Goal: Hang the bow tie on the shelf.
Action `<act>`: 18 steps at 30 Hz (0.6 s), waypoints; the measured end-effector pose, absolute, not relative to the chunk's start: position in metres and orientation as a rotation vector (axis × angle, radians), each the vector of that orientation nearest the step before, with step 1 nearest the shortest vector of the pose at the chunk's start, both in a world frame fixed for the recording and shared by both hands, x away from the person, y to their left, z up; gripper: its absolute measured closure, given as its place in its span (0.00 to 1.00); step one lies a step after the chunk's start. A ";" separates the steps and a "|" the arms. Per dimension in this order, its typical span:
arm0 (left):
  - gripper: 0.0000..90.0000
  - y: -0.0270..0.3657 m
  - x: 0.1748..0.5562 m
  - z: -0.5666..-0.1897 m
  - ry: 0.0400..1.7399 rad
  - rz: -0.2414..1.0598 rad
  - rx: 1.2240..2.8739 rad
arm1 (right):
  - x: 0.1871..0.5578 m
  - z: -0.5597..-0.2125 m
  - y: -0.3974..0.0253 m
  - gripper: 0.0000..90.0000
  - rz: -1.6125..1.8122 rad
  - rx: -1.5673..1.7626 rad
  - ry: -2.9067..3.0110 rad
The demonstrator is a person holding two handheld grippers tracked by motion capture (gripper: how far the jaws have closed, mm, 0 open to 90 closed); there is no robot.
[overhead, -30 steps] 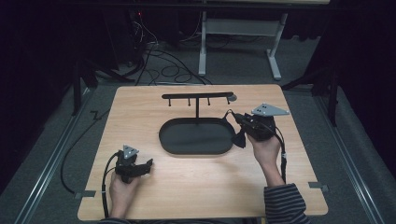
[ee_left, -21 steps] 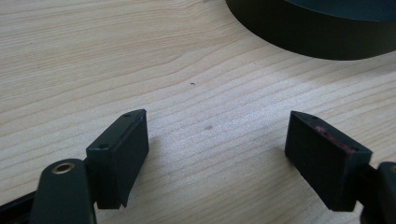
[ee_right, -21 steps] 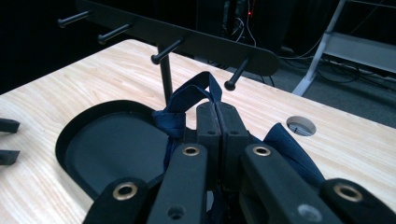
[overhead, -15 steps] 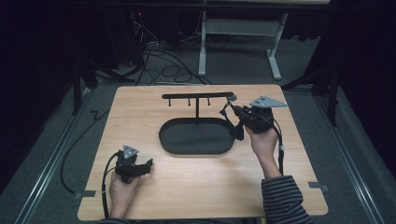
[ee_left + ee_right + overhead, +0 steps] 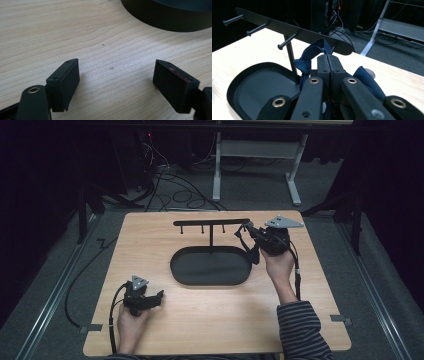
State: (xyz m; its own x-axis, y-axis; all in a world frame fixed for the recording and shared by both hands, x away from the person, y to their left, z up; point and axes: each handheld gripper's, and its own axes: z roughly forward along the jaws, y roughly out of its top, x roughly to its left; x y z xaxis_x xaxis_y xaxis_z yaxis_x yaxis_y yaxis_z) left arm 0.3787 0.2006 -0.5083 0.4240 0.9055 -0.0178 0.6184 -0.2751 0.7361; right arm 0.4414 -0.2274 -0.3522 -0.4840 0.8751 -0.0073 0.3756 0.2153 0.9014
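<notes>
At right of centre in the high view, the right gripper holds a dark blue cloth strap at the right end of the black rack's top bar, its fingers pressed together on the fabric. In the right gripper view, a loop of the strap rises above the fingers, just in front of the bar's rounded end and its nearest peg; more cloth bunches to the lower right. The rack's post stands in a black oval tray at the middle of the wooden tabletop. At lower left of the high view, the left gripper rests low over bare wood, well apart from the rack, its fingers spread wide with nothing between them; the tray's wall crosses the upper right of the left gripper view.
</notes>
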 end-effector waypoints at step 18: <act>0.24 0.201 0.379 -0.508 1.284 0.542 2.002 | 0.463 -0.362 -0.227 1.00 1.185 1.209 1.950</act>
State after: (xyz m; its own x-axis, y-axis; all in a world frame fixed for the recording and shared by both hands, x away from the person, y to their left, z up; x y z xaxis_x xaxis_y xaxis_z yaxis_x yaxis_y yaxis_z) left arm 0.3787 0.2006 -0.5083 0.4241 0.9054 -0.0180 0.6184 -0.2751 0.7361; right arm 0.4631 -0.2275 -0.3621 -0.4426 0.8967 -0.0034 0.4101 0.2058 0.8885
